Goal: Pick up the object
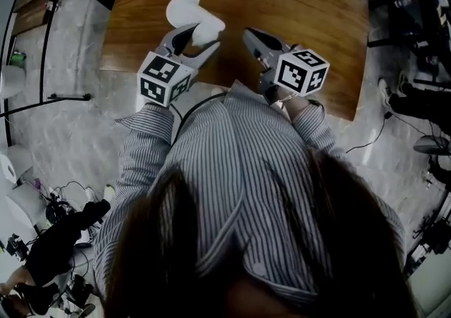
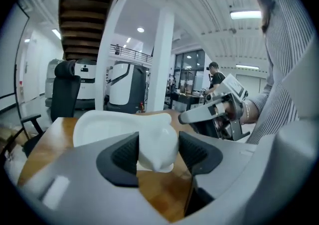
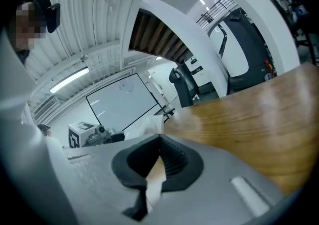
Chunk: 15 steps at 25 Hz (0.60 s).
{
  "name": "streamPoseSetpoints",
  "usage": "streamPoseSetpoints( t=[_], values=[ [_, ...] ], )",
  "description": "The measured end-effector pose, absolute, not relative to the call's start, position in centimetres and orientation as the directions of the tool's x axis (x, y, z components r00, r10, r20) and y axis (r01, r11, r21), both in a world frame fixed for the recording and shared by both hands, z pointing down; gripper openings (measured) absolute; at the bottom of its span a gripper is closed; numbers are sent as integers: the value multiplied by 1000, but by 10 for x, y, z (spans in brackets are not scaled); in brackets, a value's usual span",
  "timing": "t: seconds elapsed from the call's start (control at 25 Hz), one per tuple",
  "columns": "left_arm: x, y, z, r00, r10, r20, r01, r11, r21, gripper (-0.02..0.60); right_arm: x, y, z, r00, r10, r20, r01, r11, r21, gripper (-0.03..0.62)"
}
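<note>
White, glossy and rounded, the object is clamped between wide-set jaws of the left gripper. Jaws of the right gripper meet, holding nothing.

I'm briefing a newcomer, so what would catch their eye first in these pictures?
The white object stands out, clamped in the left gripper above the wooden table, upper middle of the head view. Just right of it, the right gripper hangs shut and empty over the same table.

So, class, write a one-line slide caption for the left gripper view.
Left gripper clamps a white object over the wooden table, with the right gripper close alongside.
</note>
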<state>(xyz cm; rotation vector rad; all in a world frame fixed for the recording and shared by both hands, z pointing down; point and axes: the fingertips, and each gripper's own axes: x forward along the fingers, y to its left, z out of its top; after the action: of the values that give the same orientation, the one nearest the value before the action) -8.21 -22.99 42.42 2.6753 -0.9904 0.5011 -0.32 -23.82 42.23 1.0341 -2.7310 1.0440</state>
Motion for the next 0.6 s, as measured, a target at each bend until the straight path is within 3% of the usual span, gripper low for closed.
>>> streamPoseSetpoints(
  t=[0.28,0.6],
  values=[
    [-81,-220,404,726,-635,263,-688,-679,258,250,-10,-234,421,-796,-545,263,-584,580,-568,0],
    [-83,-214,407,730,-636,251,-683,-663,306,249,-10,-234,420,-791,-547,273,-598,597,-534,0]
  ],
)
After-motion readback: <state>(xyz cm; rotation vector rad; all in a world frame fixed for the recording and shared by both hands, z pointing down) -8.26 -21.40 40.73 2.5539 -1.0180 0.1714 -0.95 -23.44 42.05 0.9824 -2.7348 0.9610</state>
